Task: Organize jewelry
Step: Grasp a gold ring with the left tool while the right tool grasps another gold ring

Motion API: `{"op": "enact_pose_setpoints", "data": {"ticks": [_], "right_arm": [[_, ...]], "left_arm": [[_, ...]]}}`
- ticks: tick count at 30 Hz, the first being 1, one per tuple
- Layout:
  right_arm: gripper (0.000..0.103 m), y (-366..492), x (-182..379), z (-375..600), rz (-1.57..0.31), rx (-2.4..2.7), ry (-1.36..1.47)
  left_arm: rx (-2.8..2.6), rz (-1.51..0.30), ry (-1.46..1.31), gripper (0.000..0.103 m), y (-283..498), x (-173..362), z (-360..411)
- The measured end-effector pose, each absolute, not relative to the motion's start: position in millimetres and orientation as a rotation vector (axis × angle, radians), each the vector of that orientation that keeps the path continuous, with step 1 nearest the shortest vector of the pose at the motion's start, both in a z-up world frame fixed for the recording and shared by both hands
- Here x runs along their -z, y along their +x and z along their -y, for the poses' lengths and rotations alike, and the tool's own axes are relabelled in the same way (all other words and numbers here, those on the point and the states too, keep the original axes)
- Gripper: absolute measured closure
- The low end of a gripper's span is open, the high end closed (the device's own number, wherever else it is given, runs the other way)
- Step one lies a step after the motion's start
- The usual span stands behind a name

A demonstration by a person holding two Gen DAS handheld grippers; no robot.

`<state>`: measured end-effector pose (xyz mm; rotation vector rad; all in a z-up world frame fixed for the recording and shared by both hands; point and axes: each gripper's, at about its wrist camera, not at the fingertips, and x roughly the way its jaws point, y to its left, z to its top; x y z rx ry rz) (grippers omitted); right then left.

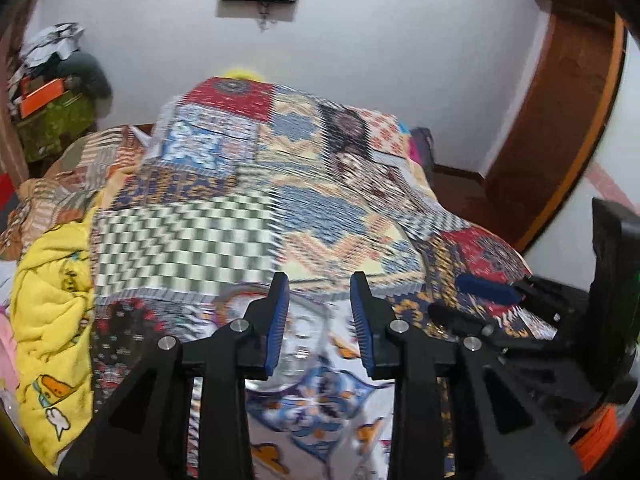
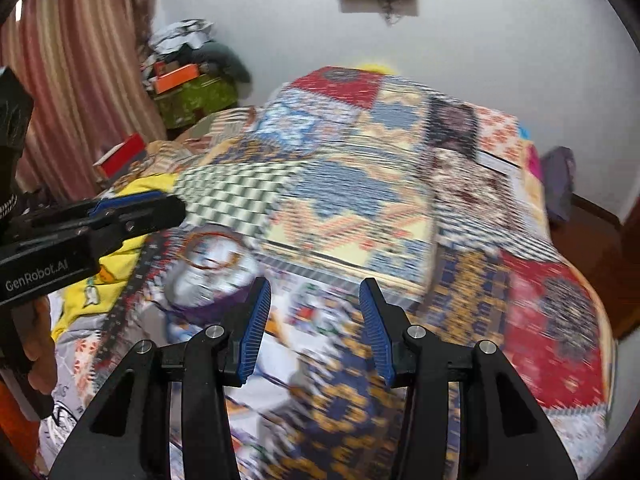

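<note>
The left gripper has its fingers a little way apart, and nothing is between the blue pads. The right gripper is the same: fingers apart, with only the quilt showing in the gap.

Both pictures are blurry. On the quilt lies a clear container. In the right view it sits up and to the left of the right fingers, just beside the left blue pad, not touching. The left gripper reaches in from the left edge above it. A thin red-brown ring, like a bangle, shows at the top of the container. I cannot tell if it is inside or on top.

In the left view the container shows through the gap, below the left fingers.

A yellow blanket lies to the left of the quilt.
</note>
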<state>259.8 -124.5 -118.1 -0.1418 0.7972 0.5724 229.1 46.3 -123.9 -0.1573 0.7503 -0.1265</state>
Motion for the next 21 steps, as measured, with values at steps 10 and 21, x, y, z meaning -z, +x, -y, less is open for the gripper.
{"op": "enact_pose_setpoints", "data": {"ticks": [10, 21], "right_arm": [[0.061, 260, 124, 216, -0.849, -0.388, -0.106], [0.06, 261, 143, 241, -0.911, -0.366, -0.08]], "left_arm": [[0.331, -0.911, -0.064, 0.073, 249, 172, 49], [0.377, -1.06, 0.032, 0.073, 277, 234, 96]]}}
